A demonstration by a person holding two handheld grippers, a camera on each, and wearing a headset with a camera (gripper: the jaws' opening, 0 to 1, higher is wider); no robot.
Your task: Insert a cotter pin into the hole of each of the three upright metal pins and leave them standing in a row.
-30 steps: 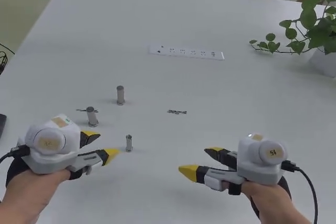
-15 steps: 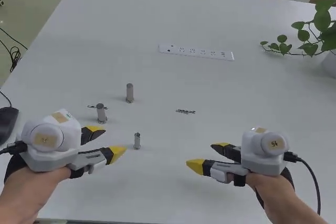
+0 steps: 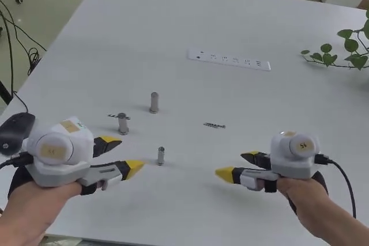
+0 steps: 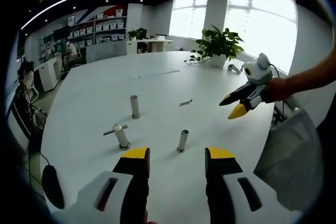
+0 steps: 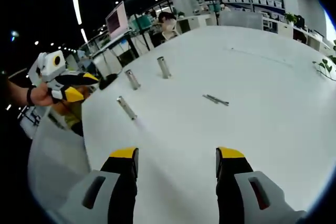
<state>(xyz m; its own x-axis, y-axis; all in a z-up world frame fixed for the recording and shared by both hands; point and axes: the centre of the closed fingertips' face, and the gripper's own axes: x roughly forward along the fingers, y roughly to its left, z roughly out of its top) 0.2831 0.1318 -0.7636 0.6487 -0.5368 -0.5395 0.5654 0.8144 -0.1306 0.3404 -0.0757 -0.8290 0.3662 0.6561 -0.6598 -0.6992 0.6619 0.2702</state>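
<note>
Metal pins [image 3: 154, 102], three of them, stand upright on the white desk [image 3: 173, 27], left of centre in the head view.
The leftmost pin [image 3: 123, 124] carries a cotter pin [image 3: 115, 117] across its top. Loose cotter pins [image 3: 214, 125] lie flat near the centre of the frame. The left gripper [image 3: 124, 154], at lower left, has its jaws spread and empty, just beside the nearest pin [image 3: 161, 155]. The right gripper [image 3: 235, 164], at lower right, is also spread and holds nothing.
</note>
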